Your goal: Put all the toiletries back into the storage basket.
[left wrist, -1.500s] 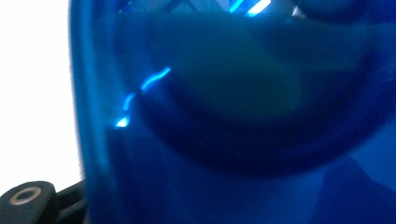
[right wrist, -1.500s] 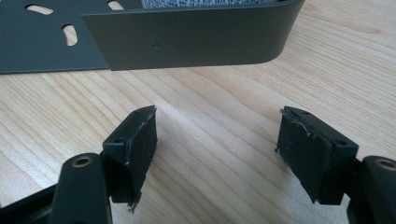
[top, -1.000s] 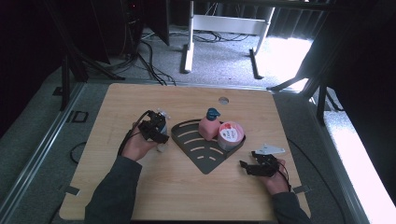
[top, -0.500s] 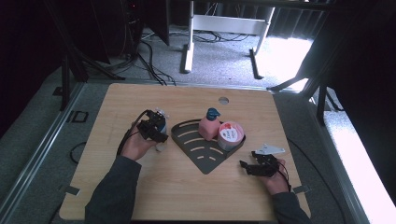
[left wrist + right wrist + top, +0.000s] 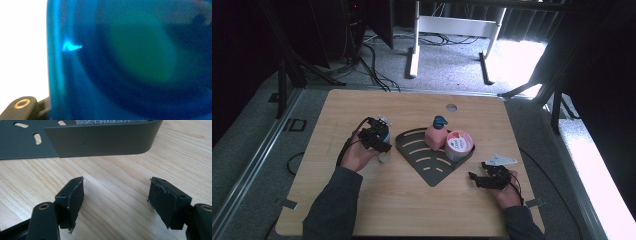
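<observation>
Your desk (image 5: 412, 200) carries a dark wedge-shaped rack (image 5: 424, 155) at its middle, and that rack lies to the right of your left gripper (image 5: 379, 137) in the high view, just beside it with a strip of bare wood between. That is the relation to mind: the blue bottle (image 5: 383, 145) you hold would travel right, over the rack's curved wall, into the free slotted floor in front of the pink pump bottle (image 5: 436, 134) and the round pink-lidded tub (image 5: 458, 144) that stand at the back of the rack. The blue bottle looks upright, long axis vertical, its pale cap showing above the gripper. Your left hand is plainly the nearer to it; your right hand rests well apart on the other side of the rack.

The left gripper's jaws have just been closing, with the blue bottle (image 5: 130, 62) between them, and I judge them clamped on it. The right gripper (image 5: 116, 197) stands wide, nothing between its pads, pointing at the rack's outer wall (image 5: 105, 141).

Hard to read: the left gripper view is a close blue blur, so the contact of the pads on the bottle cannot be seen directly. Your hand covers the bottle's base in the high view, so I cannot tell whether it stands on the desk or is lifted.
</observation>
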Action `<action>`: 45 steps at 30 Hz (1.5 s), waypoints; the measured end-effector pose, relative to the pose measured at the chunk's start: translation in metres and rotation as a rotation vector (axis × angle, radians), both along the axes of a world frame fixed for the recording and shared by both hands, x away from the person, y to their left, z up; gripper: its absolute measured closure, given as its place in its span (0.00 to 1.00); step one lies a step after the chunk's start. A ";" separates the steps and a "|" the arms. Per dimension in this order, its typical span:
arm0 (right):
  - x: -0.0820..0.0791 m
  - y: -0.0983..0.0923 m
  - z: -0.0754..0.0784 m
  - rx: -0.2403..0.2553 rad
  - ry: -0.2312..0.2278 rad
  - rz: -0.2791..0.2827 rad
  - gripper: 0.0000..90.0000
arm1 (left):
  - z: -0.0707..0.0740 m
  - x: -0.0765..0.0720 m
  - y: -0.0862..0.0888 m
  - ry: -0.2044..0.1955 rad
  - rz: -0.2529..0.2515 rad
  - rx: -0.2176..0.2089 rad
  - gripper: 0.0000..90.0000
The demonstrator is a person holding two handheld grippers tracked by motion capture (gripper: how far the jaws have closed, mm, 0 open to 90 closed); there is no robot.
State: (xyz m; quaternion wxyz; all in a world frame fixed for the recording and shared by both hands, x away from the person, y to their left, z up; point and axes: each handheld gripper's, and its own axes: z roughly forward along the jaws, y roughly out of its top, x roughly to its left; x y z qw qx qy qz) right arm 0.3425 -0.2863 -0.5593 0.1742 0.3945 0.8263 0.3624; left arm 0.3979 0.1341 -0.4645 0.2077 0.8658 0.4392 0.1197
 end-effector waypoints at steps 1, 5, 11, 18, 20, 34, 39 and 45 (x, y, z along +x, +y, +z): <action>0.000 0.000 0.000 0.000 0.000 0.000 0.31 | 0.001 0.000 0.000 0.000 -0.002 0.002 0.60; 0.000 0.000 0.000 0.000 0.000 0.000 0.31 | 0.005 0.000 -0.002 -0.007 -0.004 0.001 0.60; 0.000 0.000 0.000 0.000 0.000 0.000 0.31 | 0.008 0.001 -0.002 -0.006 -0.006 0.000 0.60; 0.000 0.000 0.000 0.000 0.000 0.000 0.31 | 0.013 0.001 -0.004 -0.011 -0.015 0.002 0.60; 0.000 0.000 0.000 0.000 0.000 0.000 0.31 | 0.016 0.001 -0.004 -0.014 -0.017 0.003 0.60; 0.000 0.000 0.000 0.000 0.000 0.000 0.31 | 0.023 0.001 -0.005 -0.030 -0.020 -0.020 0.60; 0.000 0.000 0.000 0.000 0.000 0.000 0.31 | 0.028 0.000 -0.006 -0.043 -0.022 -0.021 0.60; 0.000 0.000 0.000 0.000 0.000 0.000 0.31 | 0.031 0.000 -0.008 -0.049 -0.027 -0.026 0.60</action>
